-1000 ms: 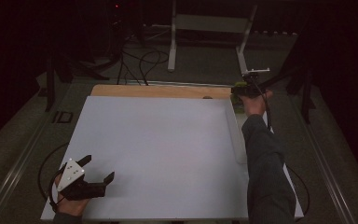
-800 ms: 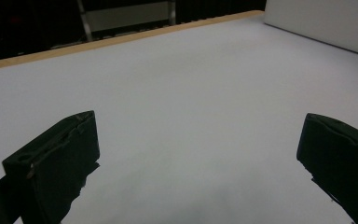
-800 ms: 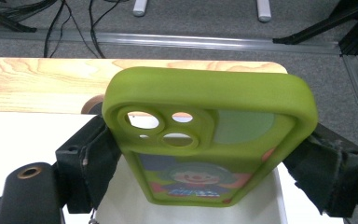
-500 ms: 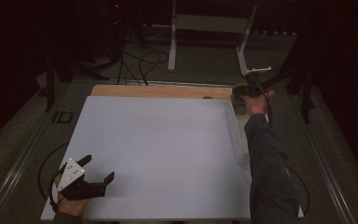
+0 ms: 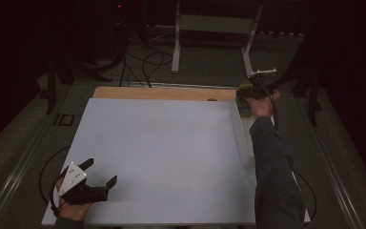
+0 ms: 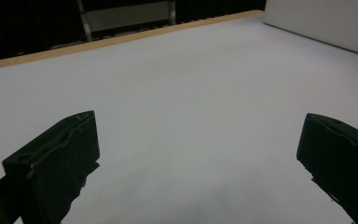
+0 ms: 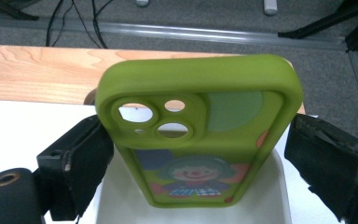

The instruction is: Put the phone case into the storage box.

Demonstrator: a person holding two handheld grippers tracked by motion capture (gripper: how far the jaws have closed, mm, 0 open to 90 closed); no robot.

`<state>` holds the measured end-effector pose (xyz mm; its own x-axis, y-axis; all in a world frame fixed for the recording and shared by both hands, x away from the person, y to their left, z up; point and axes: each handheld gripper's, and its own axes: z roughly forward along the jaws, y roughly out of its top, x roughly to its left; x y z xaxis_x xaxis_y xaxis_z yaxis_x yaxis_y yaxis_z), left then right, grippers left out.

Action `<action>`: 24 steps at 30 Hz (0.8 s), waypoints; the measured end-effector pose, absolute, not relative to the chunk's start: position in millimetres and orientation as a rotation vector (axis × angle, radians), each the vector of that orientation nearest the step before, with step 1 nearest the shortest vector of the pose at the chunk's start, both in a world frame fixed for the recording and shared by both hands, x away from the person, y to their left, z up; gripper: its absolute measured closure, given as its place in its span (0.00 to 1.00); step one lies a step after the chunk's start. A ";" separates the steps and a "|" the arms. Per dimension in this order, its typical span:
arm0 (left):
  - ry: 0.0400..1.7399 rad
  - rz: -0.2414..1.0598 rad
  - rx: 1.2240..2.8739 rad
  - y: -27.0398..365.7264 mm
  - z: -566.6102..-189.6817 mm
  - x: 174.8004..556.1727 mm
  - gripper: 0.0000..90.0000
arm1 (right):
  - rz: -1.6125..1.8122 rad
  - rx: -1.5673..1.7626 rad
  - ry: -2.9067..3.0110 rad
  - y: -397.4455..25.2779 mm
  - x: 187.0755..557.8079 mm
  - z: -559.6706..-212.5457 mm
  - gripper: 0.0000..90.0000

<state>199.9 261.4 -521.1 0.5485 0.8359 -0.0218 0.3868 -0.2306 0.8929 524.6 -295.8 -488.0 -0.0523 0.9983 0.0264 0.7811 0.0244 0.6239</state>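
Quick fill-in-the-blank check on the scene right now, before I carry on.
1. The phone case between the right gripper jaws is mainly ____ in colour.
2. The left gripper hovers over the white mat with its jaws ____.
3. The case's printed picture shows a ____.

Missing words: green; open; clown

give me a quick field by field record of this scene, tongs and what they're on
left tongs: open, holding nothing, low over the near left of the white board
right tongs: at the far right corner of the board, one jaw on each side of the phone case; whether they press it is unclear
phone case: green, cartoon clown print, camera cut-outs at the top, standing upright in a white holder
table edge: wooden strip beyond the board
floor: cables beyond the table
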 end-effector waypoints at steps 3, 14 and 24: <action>1.006 0.592 1.833 261.3 -521.1 199.8 0.00 | 0.694 1.807 1.885 -296.1 524.5 -487.4 0.08; 1.006 0.594 1.834 260.9 -520.9 199.9 0.00 | 0.724 1.785 1.863 -299.6 519.7 -483.5 0.08; 1.002 0.595 1.839 259.5 -521.1 200.4 0.00 | 0.758 1.769 1.835 -310.2 512.7 -481.7 0.08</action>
